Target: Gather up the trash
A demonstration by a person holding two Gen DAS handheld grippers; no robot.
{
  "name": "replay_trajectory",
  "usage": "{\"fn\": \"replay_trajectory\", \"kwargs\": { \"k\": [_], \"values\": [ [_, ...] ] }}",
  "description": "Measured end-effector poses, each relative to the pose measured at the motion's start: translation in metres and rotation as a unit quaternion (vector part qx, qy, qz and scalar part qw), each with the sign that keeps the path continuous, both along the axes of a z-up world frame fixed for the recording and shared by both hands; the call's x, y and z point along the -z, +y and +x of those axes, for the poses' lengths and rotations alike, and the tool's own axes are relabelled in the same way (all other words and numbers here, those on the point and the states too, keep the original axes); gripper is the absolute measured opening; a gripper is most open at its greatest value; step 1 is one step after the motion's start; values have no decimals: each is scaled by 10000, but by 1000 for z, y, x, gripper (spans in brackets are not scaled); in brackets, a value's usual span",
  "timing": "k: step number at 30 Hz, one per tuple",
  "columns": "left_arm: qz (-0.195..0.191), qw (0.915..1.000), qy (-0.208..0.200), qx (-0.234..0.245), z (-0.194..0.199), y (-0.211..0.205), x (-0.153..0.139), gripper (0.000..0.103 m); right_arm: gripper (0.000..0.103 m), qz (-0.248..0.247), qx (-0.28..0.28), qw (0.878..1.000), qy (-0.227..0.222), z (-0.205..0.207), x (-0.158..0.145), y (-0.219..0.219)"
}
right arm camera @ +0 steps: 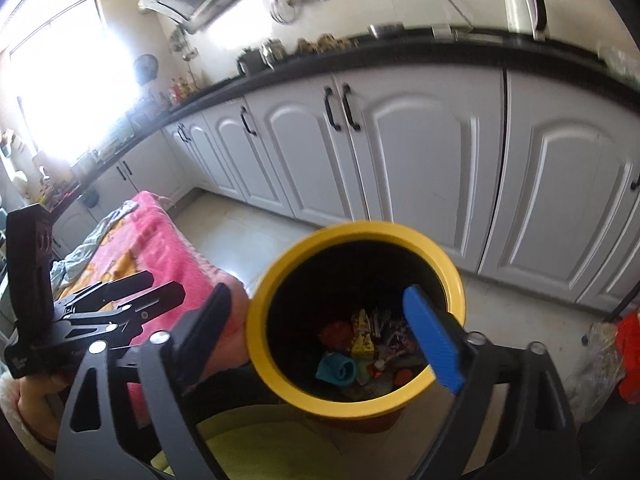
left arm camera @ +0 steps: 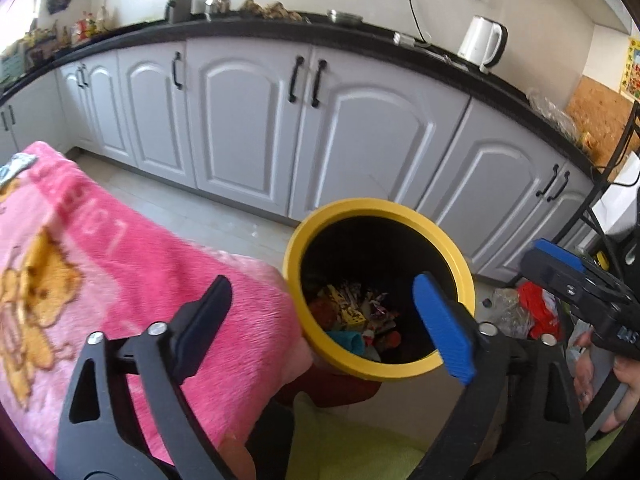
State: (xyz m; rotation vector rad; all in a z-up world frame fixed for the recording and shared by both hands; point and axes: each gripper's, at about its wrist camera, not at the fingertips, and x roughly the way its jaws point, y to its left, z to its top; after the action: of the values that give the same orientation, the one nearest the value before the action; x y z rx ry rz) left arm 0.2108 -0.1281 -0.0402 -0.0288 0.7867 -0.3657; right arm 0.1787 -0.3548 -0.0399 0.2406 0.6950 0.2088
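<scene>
While hovering over the bin (left arm camera: pixel 294 264), gripping nothing: left tool (left arm camera: pixel 324 312) spread wide, right tool (right arm camera: pixel 316 320) likewise, no scrap between the pads of either. Looking down into the yellow-rimmed mouth from both views. At the bottom of the bin, trash (right arm camera: pixel 360 344): crumpled wrappers, a teal roll, red bits, all loose in a shallow heap. Set just beside a pink blanket (left arm camera: pixel 120 240), in front of the cabinets (left arm camera: pixel 360 128); hard to tell what lies underneath. Past the bin on the right, on the floor, a clear crinkled bag (left arm camera: pixel 508 312) with something red (left arm camera: pixel 536 304) against it; possibly trash not yet collected, cannot say for sure.

Judging by looks: wrappers and bag very light, thin, soft, likely to crush flat and slide between smooth pads. Best pinched at a bunched fold or twisted end, not across a flat face; for the bag, at a gathered ridge near the top. Nothing fragile, so a firm squeeze. Some risk of a light piece clinging to a pad on release; worth letting go low inside the rim. Bin itself stiff, light-looking, easy to tip if knocked at the rim.
</scene>
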Motion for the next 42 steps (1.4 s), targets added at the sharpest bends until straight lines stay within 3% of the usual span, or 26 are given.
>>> {"fn": "replay_trajectory", "kwargs": {
  "k": [3,16,22,34,42],
  "values": [
    [-40,9998,-120,-146,-13,16,-12,92,96,-112,-14,9997,-218,-15,-14,10],
    [-68,9951,-558,-808,-78,68,-40,92,97,-698,-381,9931,-858,-78,-27,67],
    [-25,9913,-769,-1063,-103,82,-43,92,97,-908,-238,9875,-1267,-98,-30,78],
    [320,9761,-1596,-1442,-150,76,-48,92,97,-930,-89,9783,-1852,-138,-36,85],
    [114,9664,-2131,-1434,-173,75,-51,92,97,-1218,334,9614,-2446,-164,-37,93]
  ]
}}
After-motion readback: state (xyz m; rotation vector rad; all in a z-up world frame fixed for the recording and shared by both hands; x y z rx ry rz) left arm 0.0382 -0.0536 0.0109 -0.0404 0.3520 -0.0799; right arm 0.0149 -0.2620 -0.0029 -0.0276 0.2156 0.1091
